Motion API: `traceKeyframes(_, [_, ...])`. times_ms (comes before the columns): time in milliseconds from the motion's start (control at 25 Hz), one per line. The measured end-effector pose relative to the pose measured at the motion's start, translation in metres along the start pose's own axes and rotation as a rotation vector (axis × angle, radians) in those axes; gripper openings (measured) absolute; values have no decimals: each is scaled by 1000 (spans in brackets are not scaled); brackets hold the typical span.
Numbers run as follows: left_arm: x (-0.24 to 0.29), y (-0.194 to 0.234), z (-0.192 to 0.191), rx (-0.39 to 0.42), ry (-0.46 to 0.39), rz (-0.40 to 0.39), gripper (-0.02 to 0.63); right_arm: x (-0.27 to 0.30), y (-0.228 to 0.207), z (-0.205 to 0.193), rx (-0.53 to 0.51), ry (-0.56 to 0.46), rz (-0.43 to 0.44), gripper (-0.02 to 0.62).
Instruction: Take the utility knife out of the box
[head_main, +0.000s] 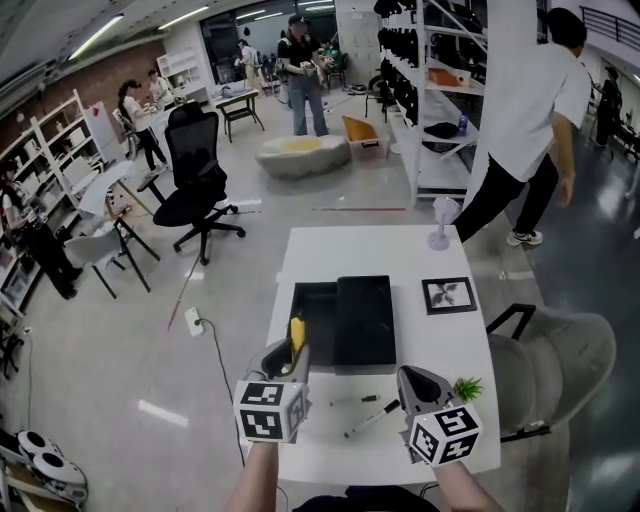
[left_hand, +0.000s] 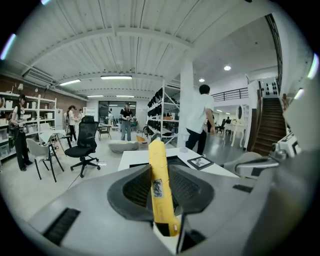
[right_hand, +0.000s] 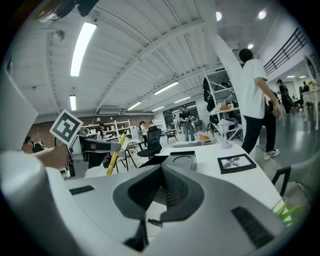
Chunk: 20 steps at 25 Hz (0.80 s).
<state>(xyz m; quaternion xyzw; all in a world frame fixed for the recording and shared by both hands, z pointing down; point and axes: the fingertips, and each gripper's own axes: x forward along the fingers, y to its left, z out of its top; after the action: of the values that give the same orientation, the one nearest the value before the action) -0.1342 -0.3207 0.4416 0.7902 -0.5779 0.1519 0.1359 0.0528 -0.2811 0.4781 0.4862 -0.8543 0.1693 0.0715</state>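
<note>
My left gripper (head_main: 288, 362) is shut on a yellow utility knife (head_main: 297, 335), held up above the table's near left part, in front of the black box (head_main: 312, 312). In the left gripper view the knife (left_hand: 160, 190) stands nearly upright between the jaws, its top poking past them. The box's tray lies open with the black lid (head_main: 365, 320) resting beside it on the right. My right gripper (head_main: 420, 385) hovers over the near right of the table, shut, with nothing in it. From the right gripper view, the left gripper (right_hand: 92, 149) and the knife (right_hand: 115, 154) show at the left.
Two pens (head_main: 368, 410) lie on the white table (head_main: 330, 255) between the grippers. A small green plant (head_main: 467, 388) sits by the right gripper, a framed picture (head_main: 448, 295) and a glass (head_main: 443, 222) farther back. A grey chair (head_main: 555, 365) stands right; people walk beyond.
</note>
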Motion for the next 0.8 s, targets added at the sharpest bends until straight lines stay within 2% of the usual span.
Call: traceKeyframes(800, [-28,6,-11,-57,-9,32,104,-1,22,2,-58,5,49,0])
